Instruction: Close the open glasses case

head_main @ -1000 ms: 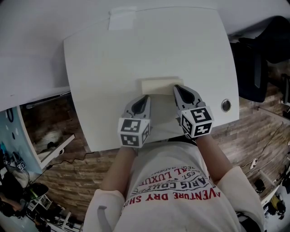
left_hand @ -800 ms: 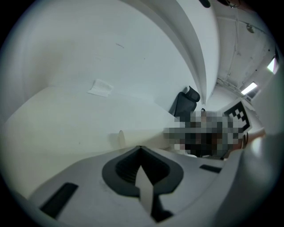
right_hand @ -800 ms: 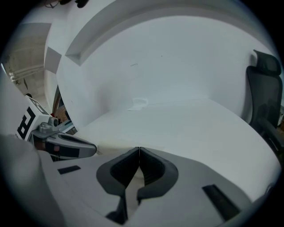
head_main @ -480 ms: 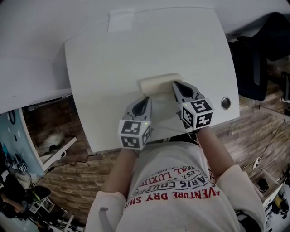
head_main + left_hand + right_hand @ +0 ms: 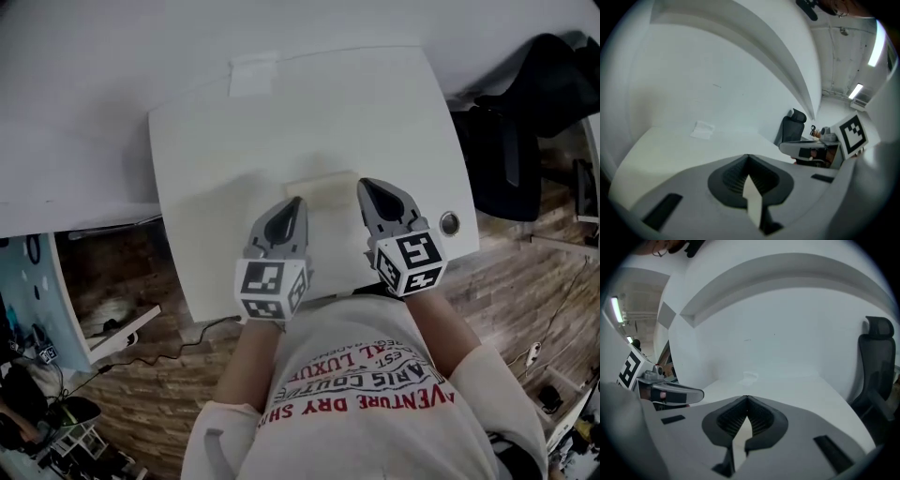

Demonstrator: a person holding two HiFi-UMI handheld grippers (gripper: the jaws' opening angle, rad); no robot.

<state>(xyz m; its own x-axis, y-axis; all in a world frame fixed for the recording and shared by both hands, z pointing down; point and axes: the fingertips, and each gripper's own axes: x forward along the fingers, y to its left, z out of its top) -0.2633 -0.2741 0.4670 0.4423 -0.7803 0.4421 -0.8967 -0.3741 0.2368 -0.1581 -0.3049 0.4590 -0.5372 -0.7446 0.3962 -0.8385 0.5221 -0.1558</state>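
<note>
A pale cream glasses case [image 5: 322, 190] lies low and flat on the white table [image 5: 225, 150] in the head view; I cannot tell whether its lid is fully down. My left gripper [image 5: 297, 201] is shut, its tip just at the case's near left corner. My right gripper [image 5: 364, 184] is shut too, its tip beside the case's right end. Neither holds anything. The left gripper view shows my left gripper [image 5: 748, 157] with jaws pressed together, and the right gripper view shows my right gripper [image 5: 747, 398] likewise; the case is hidden below both.
A white paper patch [image 5: 253, 77] lies at the table's far edge. A round metal grommet [image 5: 450, 223] sits near the table's right front corner. A black office chair [image 5: 525, 122] stands to the right. A white wall runs behind the table.
The case stood taller with its lid raised half a second ago; it now looks flat. Both grippers stay shut and have drawn slightly back from the case.
</note>
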